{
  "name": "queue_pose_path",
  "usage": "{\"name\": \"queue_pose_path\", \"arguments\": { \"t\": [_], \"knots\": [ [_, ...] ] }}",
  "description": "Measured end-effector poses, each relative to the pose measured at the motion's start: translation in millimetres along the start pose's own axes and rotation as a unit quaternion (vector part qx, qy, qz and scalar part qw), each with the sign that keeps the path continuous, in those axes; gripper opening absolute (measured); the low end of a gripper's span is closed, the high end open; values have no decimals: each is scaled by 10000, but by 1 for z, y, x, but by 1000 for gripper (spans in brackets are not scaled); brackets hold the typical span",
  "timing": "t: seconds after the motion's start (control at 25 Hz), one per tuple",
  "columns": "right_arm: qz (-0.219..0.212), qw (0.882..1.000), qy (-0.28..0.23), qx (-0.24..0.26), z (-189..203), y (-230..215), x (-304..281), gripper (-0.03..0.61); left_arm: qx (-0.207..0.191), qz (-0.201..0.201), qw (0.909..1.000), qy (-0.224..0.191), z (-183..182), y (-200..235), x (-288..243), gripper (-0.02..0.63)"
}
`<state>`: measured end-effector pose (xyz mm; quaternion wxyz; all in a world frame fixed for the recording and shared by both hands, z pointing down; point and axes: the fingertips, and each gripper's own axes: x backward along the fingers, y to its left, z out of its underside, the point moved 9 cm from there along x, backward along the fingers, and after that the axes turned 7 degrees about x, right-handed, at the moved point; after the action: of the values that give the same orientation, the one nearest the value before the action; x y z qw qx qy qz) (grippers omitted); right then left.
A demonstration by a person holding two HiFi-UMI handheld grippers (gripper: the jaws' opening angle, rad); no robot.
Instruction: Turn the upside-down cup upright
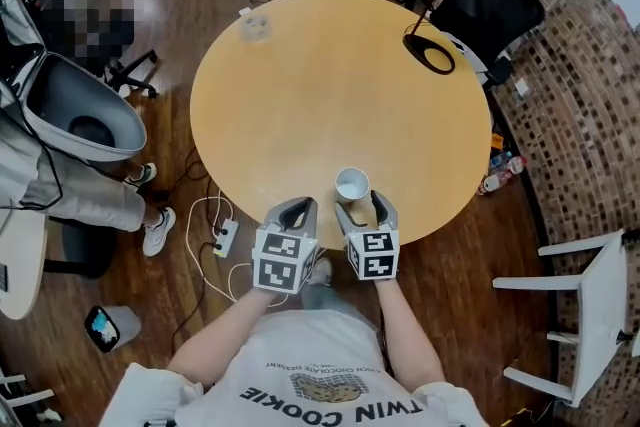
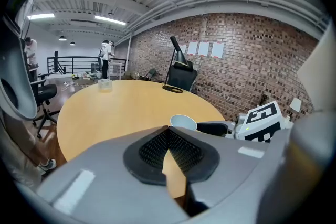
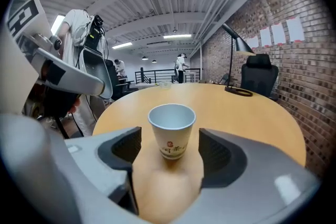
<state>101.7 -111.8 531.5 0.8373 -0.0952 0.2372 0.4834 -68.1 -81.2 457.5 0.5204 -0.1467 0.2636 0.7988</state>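
The white paper cup (image 3: pixel 172 131) stands mouth-up on the round pale-wood worktop (image 1: pixel 330 85), so I judge the turning done. My right claw (image 3: pixel 170 150) brackets it with jaws wide and pads clear of both walls, which looks like a release stance. My left claw (image 2: pixel 169 140) is closed on nothing, idle just beside. Only the right gripper view shows those gaps. The head view shows the cup sits near the worktop's front edge.

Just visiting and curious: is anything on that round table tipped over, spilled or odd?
Nothing stands out. The cup stands upright, mouth up, near the table's near edge, with no spill around it. It sits between the open jaws of the right gripper, which do not touch it.
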Motion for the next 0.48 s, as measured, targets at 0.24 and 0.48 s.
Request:
{"name": "queue_pose_path", "arguments": {
  "t": [0.24, 0.48],
  "knots": [
    [188, 9996, 191, 31, 3, 47, 47, 330, -38, 235, 9997, 4, 32, 0, 53, 3],
    [257, 9995, -39, -151, 7, 110, 104, 262, -168, 338, 9993, -32, 75, 1, 119, 3]
  ]
}}
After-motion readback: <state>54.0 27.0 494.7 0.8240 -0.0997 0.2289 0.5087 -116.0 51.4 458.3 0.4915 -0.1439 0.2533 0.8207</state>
